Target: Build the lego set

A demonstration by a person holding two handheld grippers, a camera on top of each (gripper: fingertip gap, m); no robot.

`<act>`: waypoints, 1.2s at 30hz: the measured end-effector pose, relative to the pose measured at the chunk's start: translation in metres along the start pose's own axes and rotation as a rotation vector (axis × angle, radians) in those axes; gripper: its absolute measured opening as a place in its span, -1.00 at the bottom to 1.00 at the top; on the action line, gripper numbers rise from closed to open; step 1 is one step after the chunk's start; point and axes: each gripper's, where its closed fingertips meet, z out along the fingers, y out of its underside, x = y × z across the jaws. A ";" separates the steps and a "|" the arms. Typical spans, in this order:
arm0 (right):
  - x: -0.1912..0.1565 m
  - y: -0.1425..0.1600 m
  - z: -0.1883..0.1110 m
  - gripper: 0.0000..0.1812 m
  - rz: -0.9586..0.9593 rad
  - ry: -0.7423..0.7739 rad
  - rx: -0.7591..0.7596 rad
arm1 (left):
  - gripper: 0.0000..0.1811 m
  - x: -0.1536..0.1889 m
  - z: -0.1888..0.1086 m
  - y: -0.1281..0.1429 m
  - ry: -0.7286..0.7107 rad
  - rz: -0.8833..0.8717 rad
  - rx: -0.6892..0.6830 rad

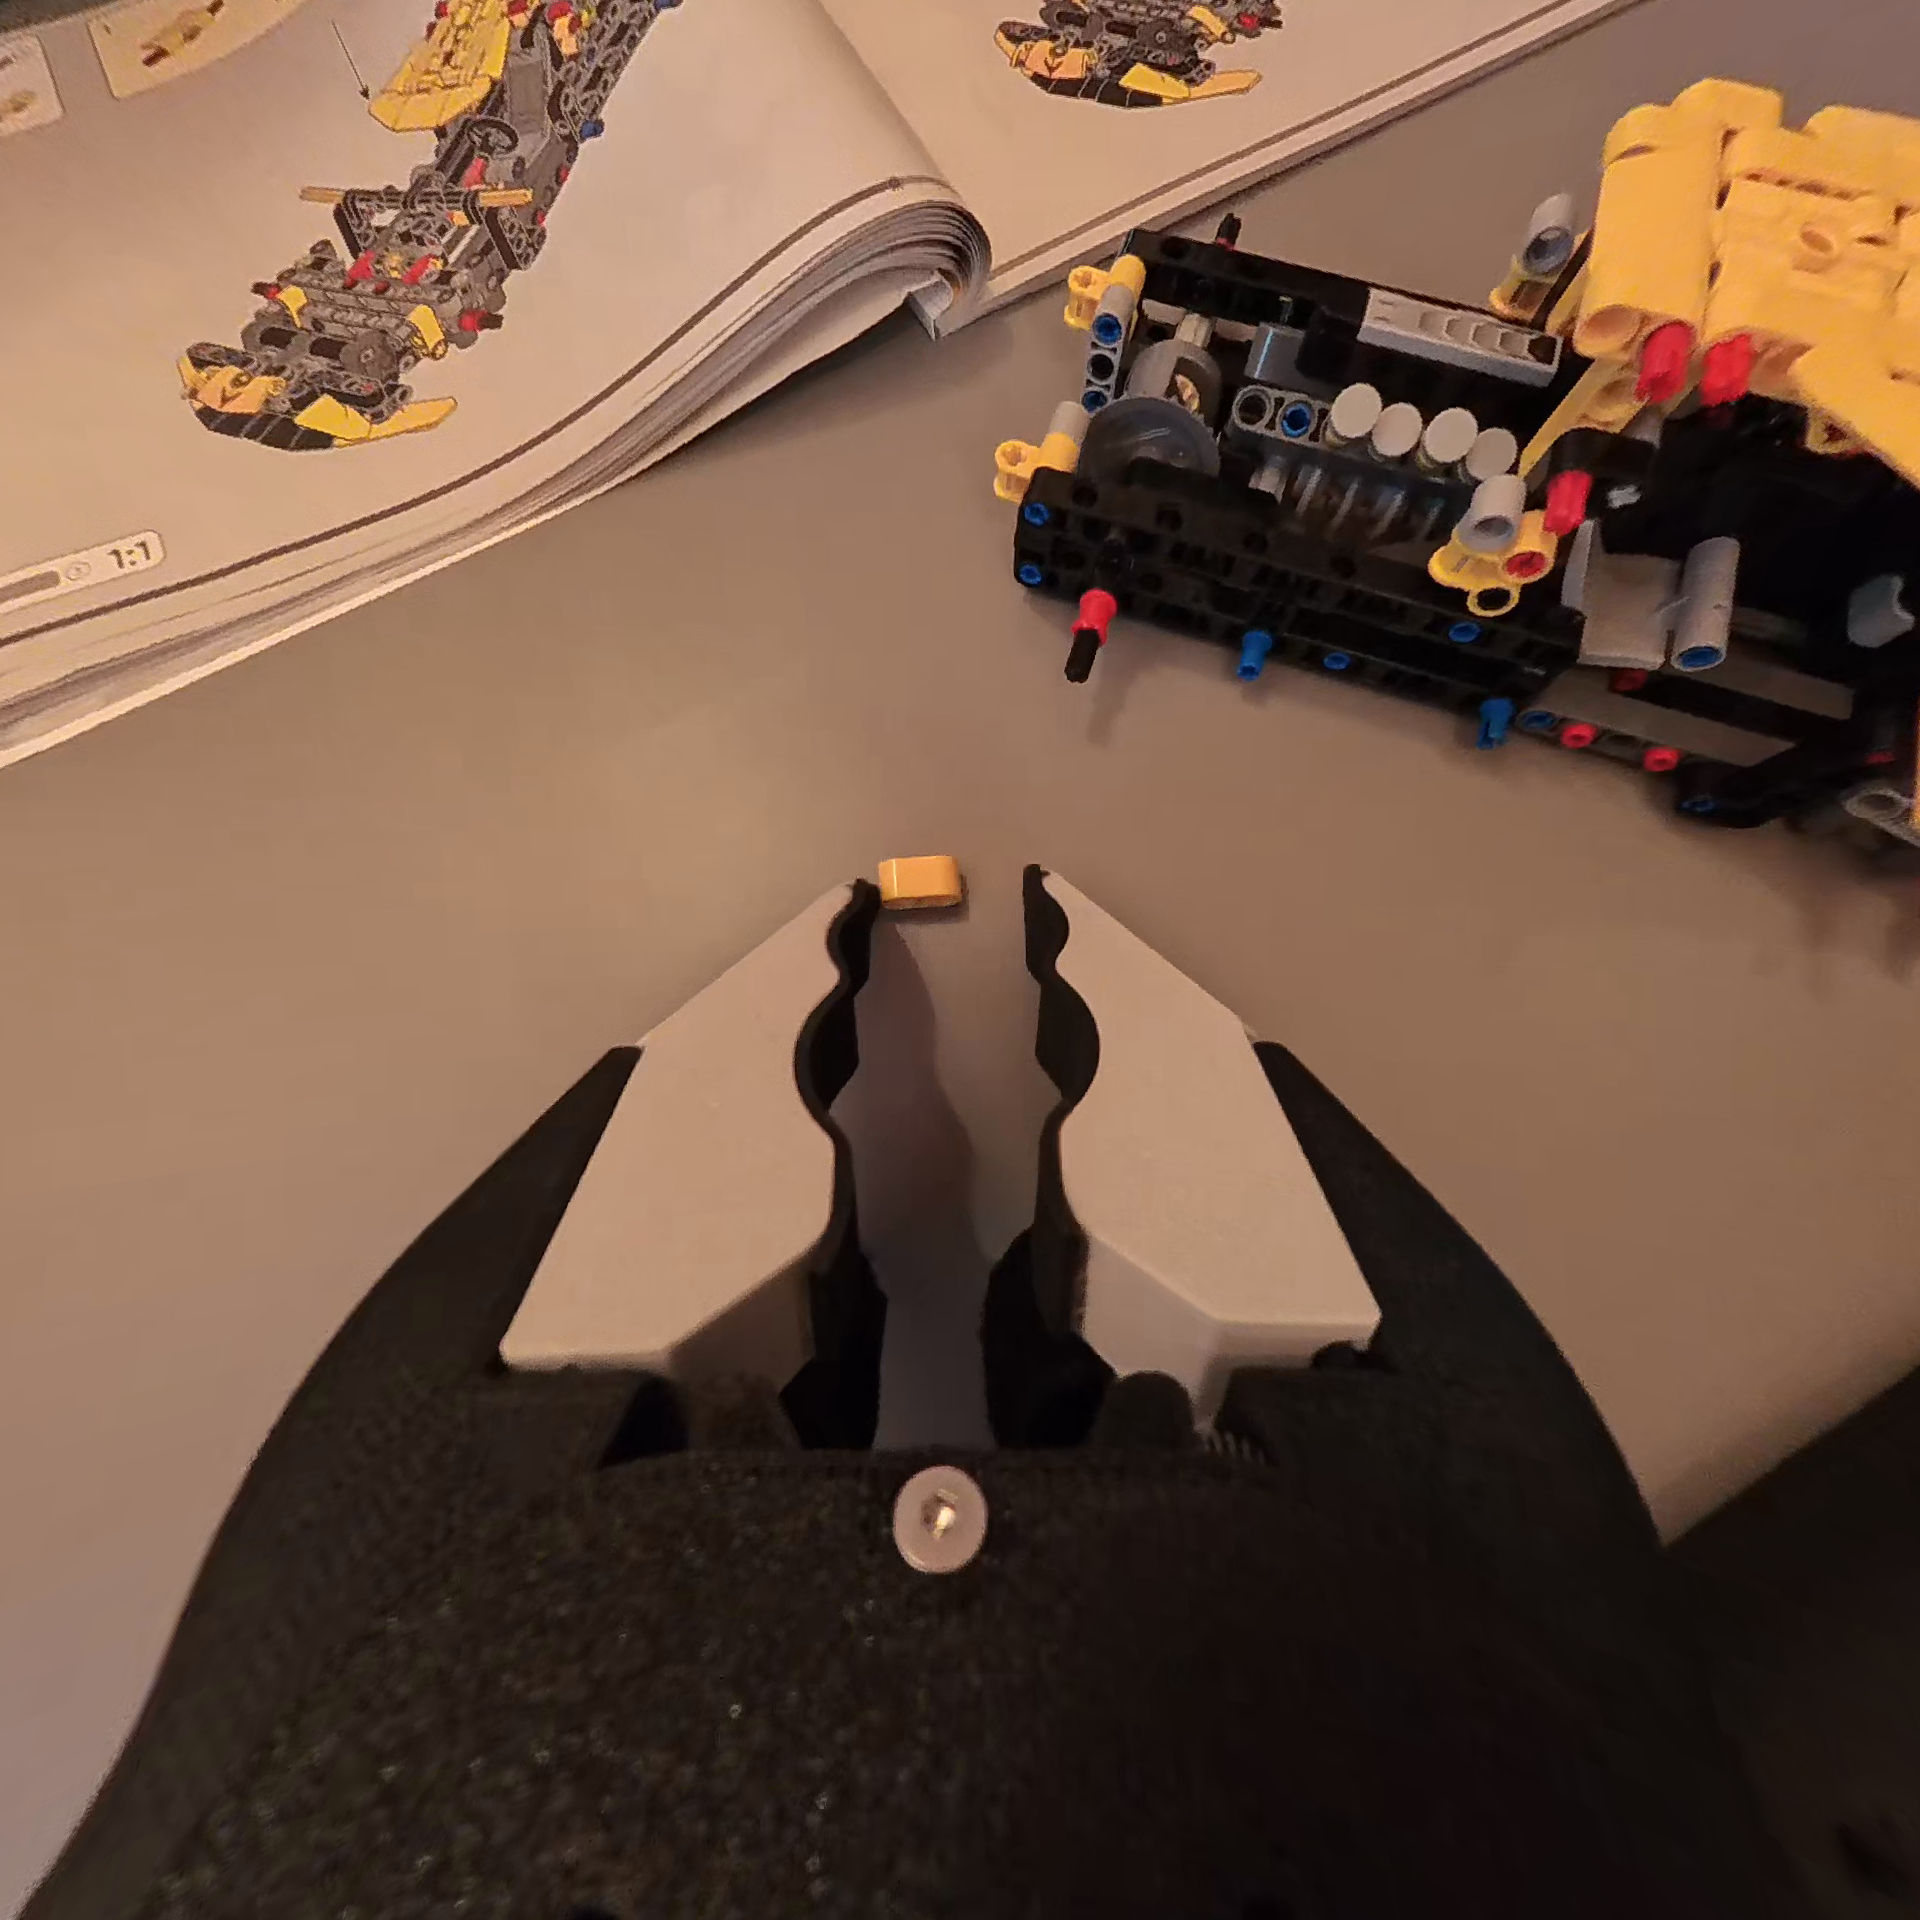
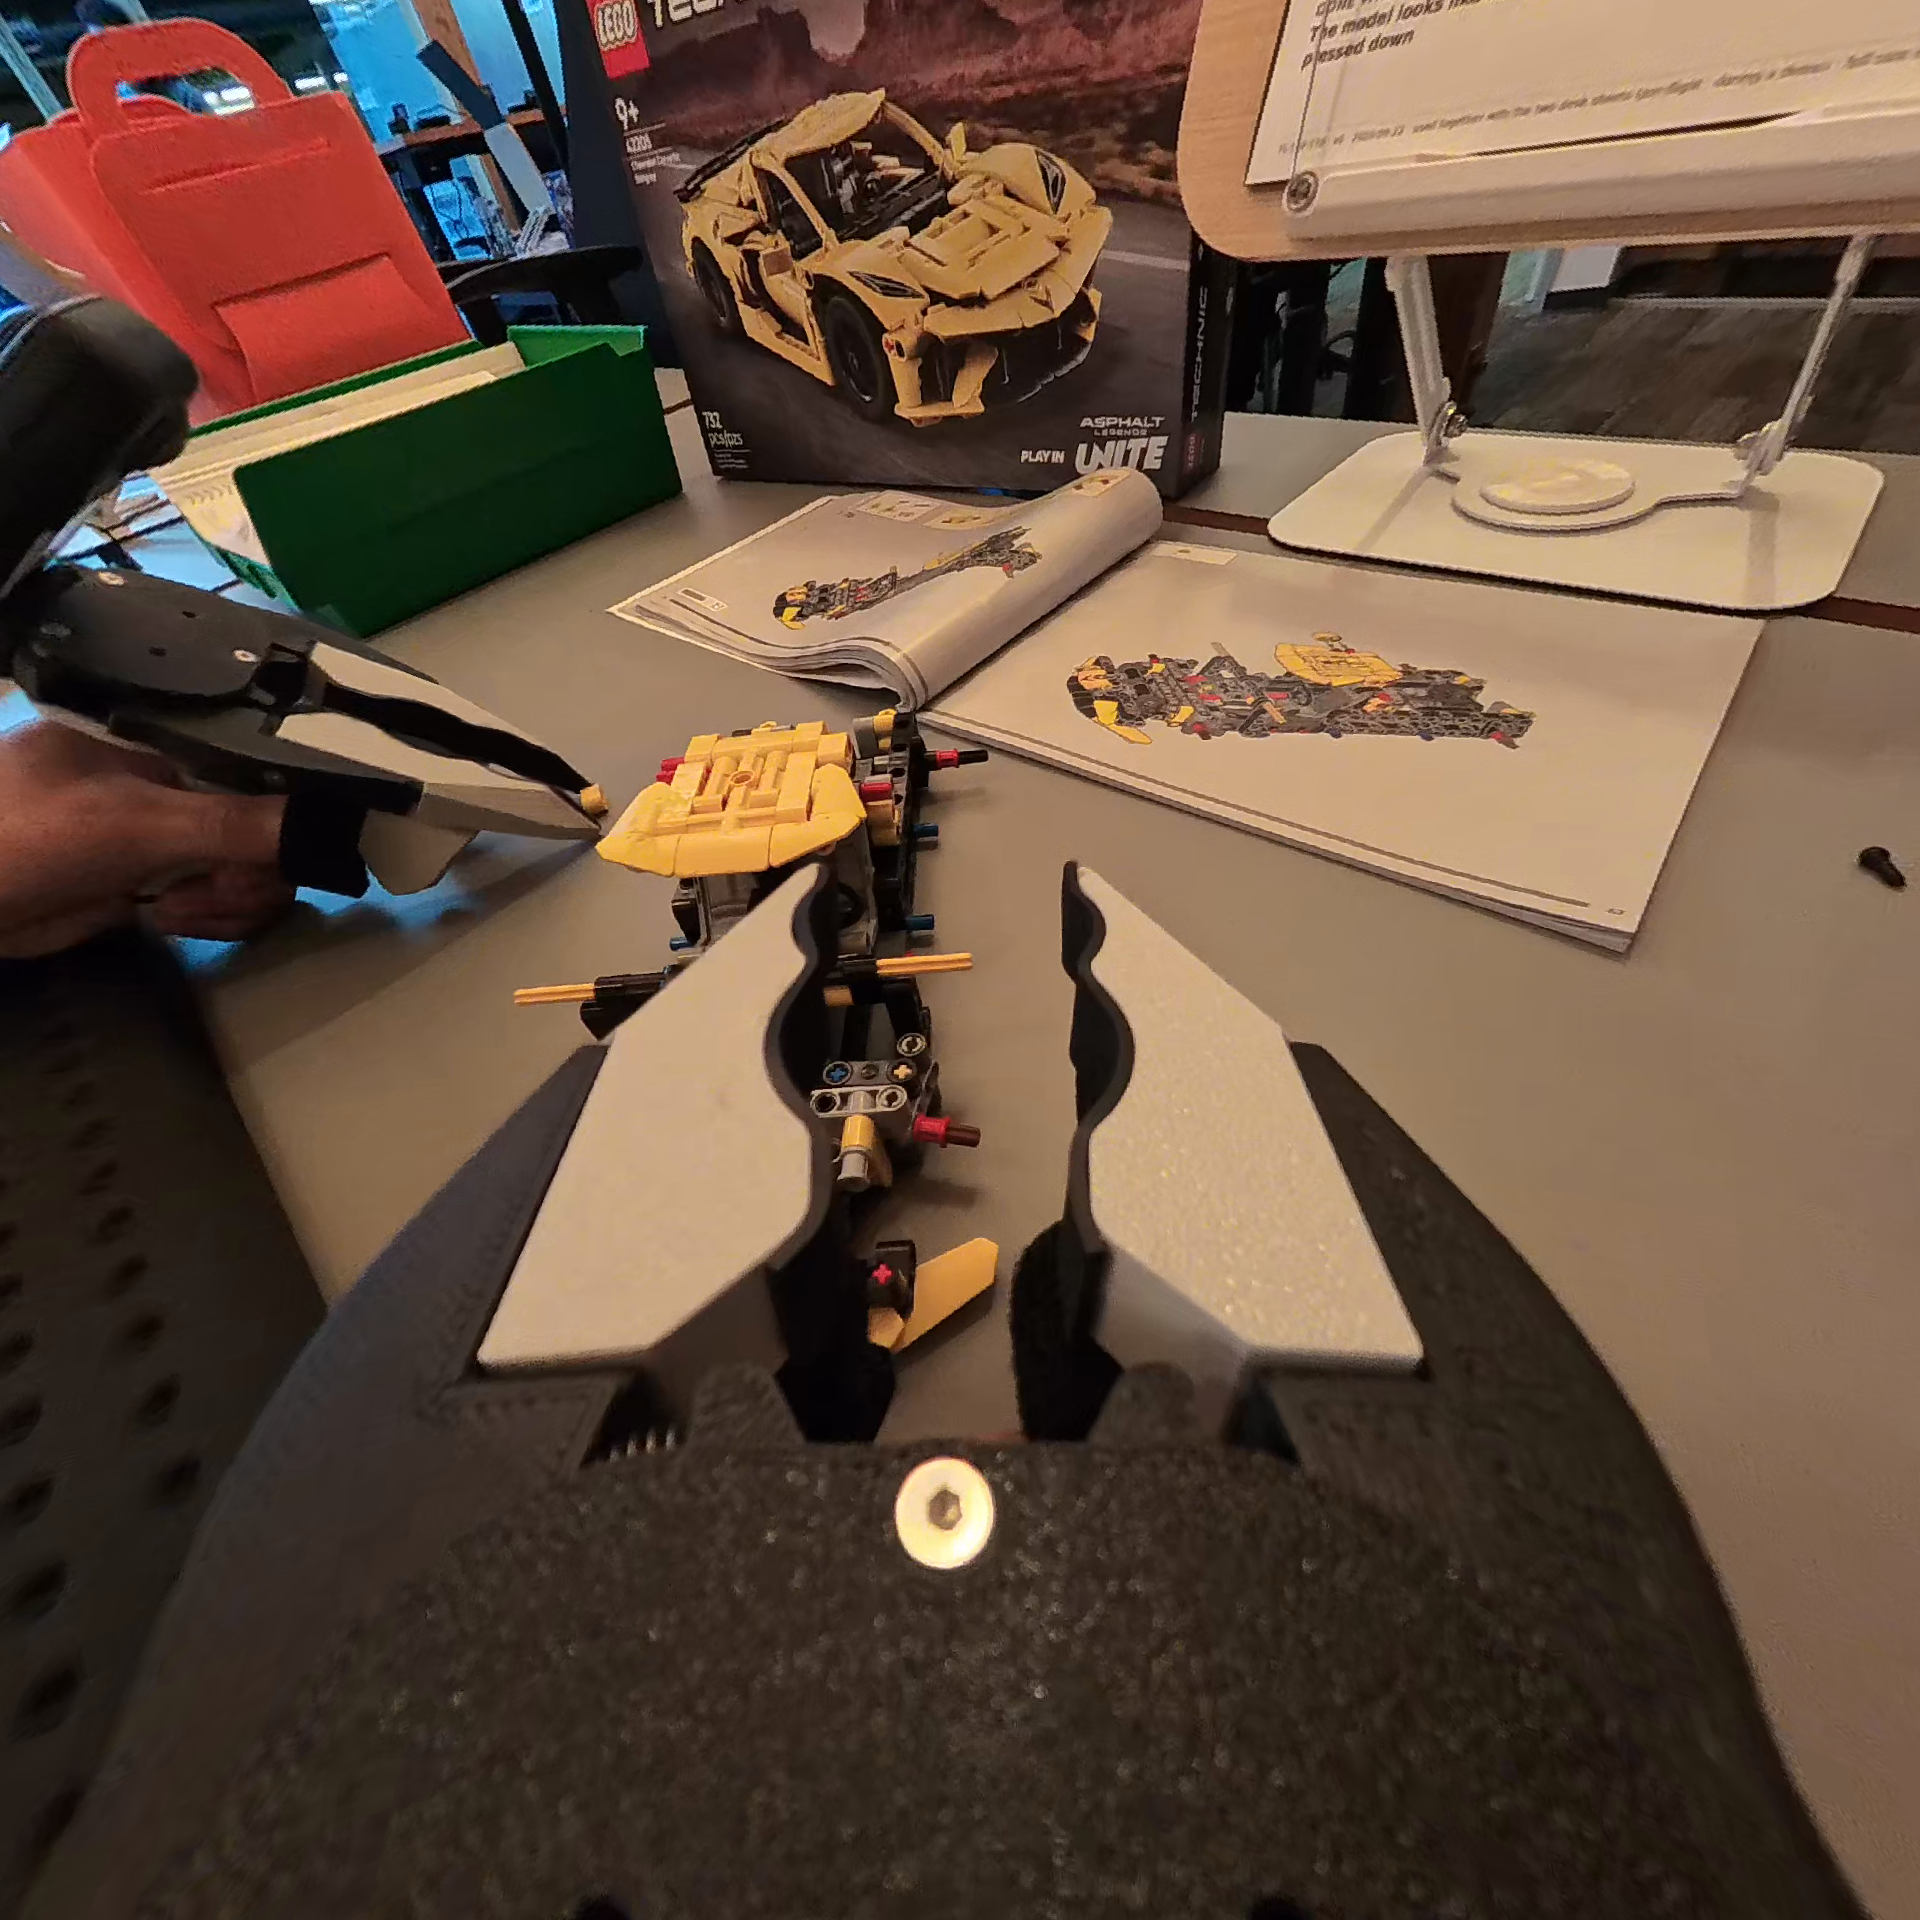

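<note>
The part-built black and yellow car model (image 1: 1403,499) lies on the grey table (image 1: 623,831). In the right wrist view its yellow panel (image 2: 738,805) is at the far end and its black chassis (image 2: 883,1091) runs toward me. My left gripper (image 1: 945,883) is open and low over the table. A small yellow piece (image 1: 920,881) lies on the table between its fingertips, close to the left one. The left gripper (image 2: 587,805) also shows in the right wrist view, its tips beside the yellow panel. My right gripper (image 2: 945,878) is open above the chassis, holding nothing.
An open instruction booklet (image 2: 1143,707) lies behind the model, also in the left wrist view (image 1: 520,260). Behind it are the set's box (image 2: 914,249), a green bin (image 2: 447,468), an orange bag (image 2: 239,208) and a white stand (image 2: 1579,509). A small black pin (image 2: 1881,865) lies at right. There is about 25 cm between the tips of the two grippers. From the right gripper's tips to the small black pin (image 2: 1881,865) is close to 25 cm.
</note>
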 end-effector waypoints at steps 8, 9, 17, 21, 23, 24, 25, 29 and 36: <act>-0.005 0.005 0.005 -0.54 -0.039 -0.013 -0.035 | -0.83 0.005 -0.002 -0.004 0.015 0.042 0.025; -0.005 0.006 0.005 -0.54 -0.045 -0.011 -0.036 | -0.83 0.009 -0.003 -0.006 0.029 0.069 0.035; -0.005 0.006 0.005 -0.54 -0.048 -0.010 -0.035 | -0.83 0.087 -0.030 -0.052 0.324 0.214 0.218; -0.006 0.006 0.004 -0.54 -0.044 -0.012 -0.036 | -0.83 0.094 -0.021 -0.070 0.350 0.274 0.225; -0.006 0.006 0.004 -0.55 -0.049 -0.008 -0.039 | -0.83 0.095 -0.016 -0.074 0.372 0.284 0.207; -0.006 0.007 0.005 -0.55 -0.053 -0.007 -0.042 | -0.83 0.094 -0.014 -0.075 0.369 0.288 0.195; -0.006 0.008 0.005 -0.54 -0.060 -0.004 -0.046 | -0.83 0.094 -0.013 -0.075 0.366 0.294 0.184; -0.013 0.003 0.006 -0.53 -0.105 0.010 -0.043 | -0.83 0.097 -0.009 -0.071 0.365 0.308 0.140; -0.068 0.005 0.033 -0.20 -0.283 0.071 -0.174 | -0.83 0.099 -0.011 -0.073 0.372 0.313 0.115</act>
